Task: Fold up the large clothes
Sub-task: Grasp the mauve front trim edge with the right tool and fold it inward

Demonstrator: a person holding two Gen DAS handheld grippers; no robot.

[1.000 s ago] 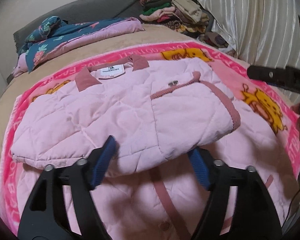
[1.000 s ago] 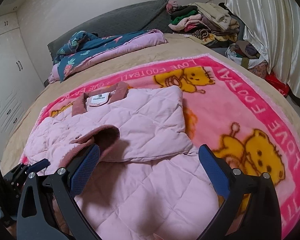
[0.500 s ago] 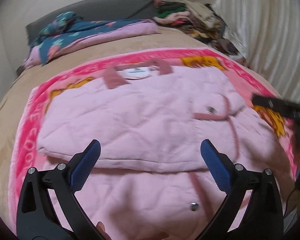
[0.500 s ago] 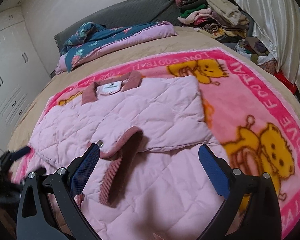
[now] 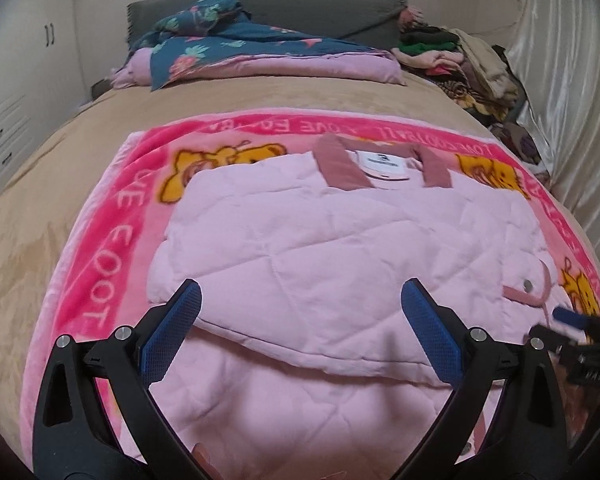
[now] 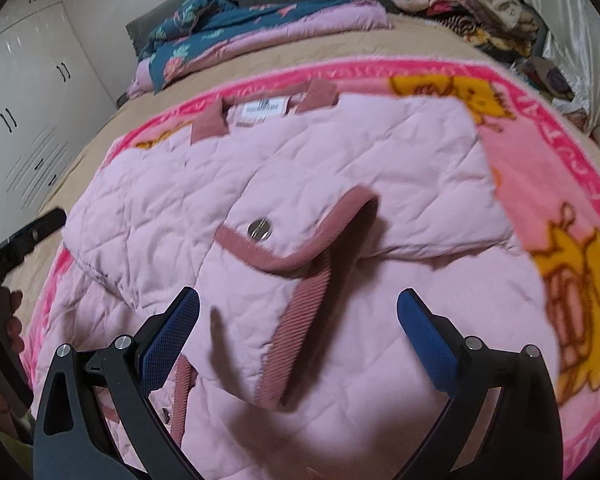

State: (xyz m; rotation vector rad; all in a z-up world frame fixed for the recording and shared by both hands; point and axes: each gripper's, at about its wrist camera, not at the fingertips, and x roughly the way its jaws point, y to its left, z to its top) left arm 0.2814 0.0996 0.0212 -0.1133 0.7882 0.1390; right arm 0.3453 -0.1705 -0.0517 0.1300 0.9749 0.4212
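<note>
Jacket [image 5: 340,264]: pink quilted, lying flat in the middle of the pink cartoon blanket [image 5: 112,248], collar [image 5: 340,162] toward the far edge, both sleeves folded across the front.
Cuff [image 6: 300,240]: ribbed, with a snap, resting on the jacket's front just ahead of the right gripper.
Left gripper [image 5: 300,328]: jaws spread wide, having just been opening; nothing between the blue pads, jacket beneath.
Right gripper [image 6: 298,332]: jaws wide apart above the jacket, gripping nothing.
Bed [image 5: 40,208]: tan cover under the blanket; folded bedding [image 5: 260,56] at the far edge, clothes pile [image 5: 460,64] at the far right corner.
</note>
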